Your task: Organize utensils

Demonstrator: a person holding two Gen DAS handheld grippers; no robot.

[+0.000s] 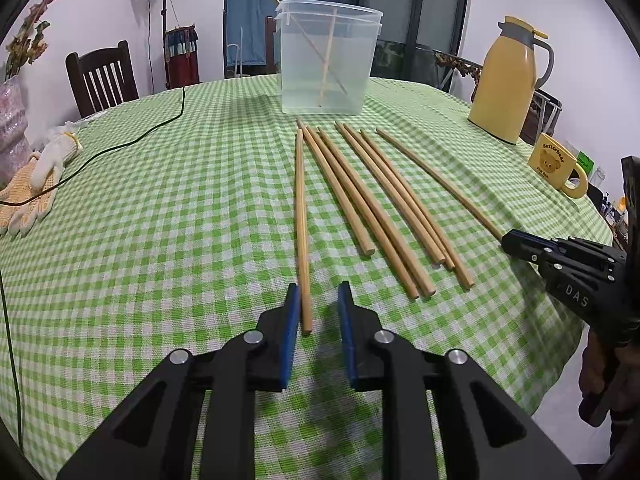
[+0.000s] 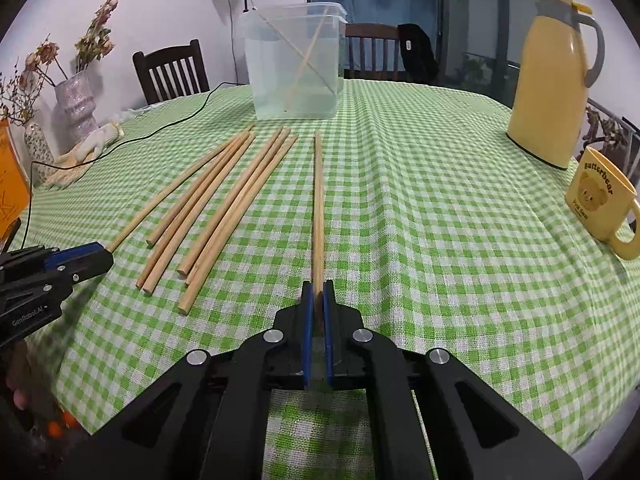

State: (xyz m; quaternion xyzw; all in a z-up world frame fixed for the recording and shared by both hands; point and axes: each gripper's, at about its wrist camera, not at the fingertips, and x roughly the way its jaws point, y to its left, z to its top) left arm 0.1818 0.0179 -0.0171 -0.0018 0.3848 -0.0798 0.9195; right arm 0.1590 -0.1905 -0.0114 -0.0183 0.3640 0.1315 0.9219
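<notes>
Several wooden chopsticks (image 1: 372, 204) lie side by side on the green checked tablecloth; they also show in the right wrist view (image 2: 224, 204). A clear plastic container (image 1: 326, 58) at the far middle holds two chopsticks; it also shows in the right wrist view (image 2: 294, 62). My left gripper (image 1: 319, 304) is open, and the near end of the leftmost chopstick (image 1: 301, 220) lies between its fingers against the left pad. My right gripper (image 2: 318, 300) is shut on the near end of the rightmost chopstick (image 2: 318, 200). The right gripper also shows in the left wrist view (image 1: 516, 242).
A yellow thermos jug (image 1: 508, 80) and a yellow bear mug (image 1: 558, 164) stand at the right. Work gloves (image 1: 36, 184) and a black cable (image 1: 132, 140) lie at the left. Wooden chairs (image 1: 102, 78) and a vase (image 2: 76, 100) stand beyond the table.
</notes>
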